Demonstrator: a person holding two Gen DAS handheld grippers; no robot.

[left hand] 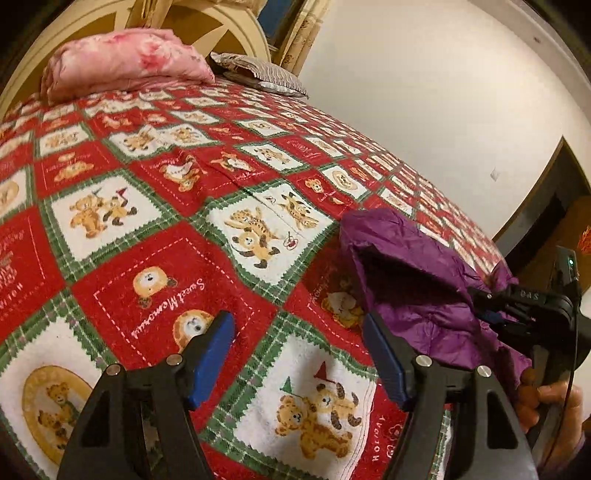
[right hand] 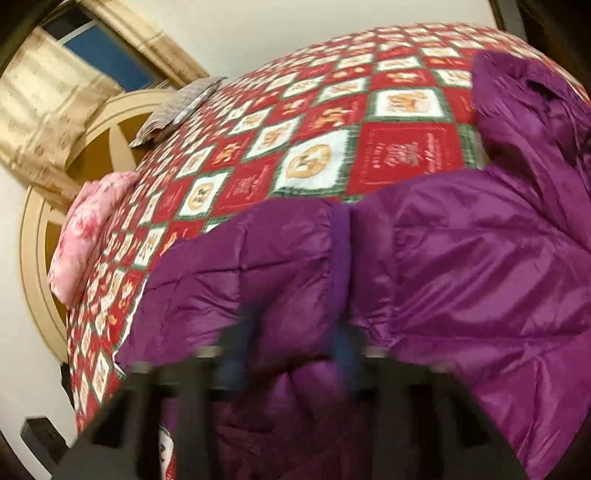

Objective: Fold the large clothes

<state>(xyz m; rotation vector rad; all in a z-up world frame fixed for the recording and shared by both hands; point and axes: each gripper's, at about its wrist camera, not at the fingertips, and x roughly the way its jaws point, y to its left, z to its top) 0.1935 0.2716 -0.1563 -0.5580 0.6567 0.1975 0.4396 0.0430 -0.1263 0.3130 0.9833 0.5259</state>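
Observation:
A purple puffer jacket (right hand: 461, 258) lies crumpled on the bed's red and green bear quilt (right hand: 314, 129). In the left wrist view part of the jacket (left hand: 417, 280) is lifted at the right, held by my right gripper (left hand: 491, 314), which is shut on its fabric. In the right wrist view my right gripper (right hand: 291, 354) is blurred, its blue pads close together with purple fabric between them. My left gripper (left hand: 299, 354) is open and empty, hovering above the quilt (left hand: 166, 221) just left of the jacket.
A pink pillow (left hand: 122, 62) and a striped grey pillow (left hand: 258, 70) lie at the headboard (left hand: 229, 22). A white wall (left hand: 443, 92) runs along the bed's far side. A curtained window (right hand: 74, 74) stands behind the headboard.

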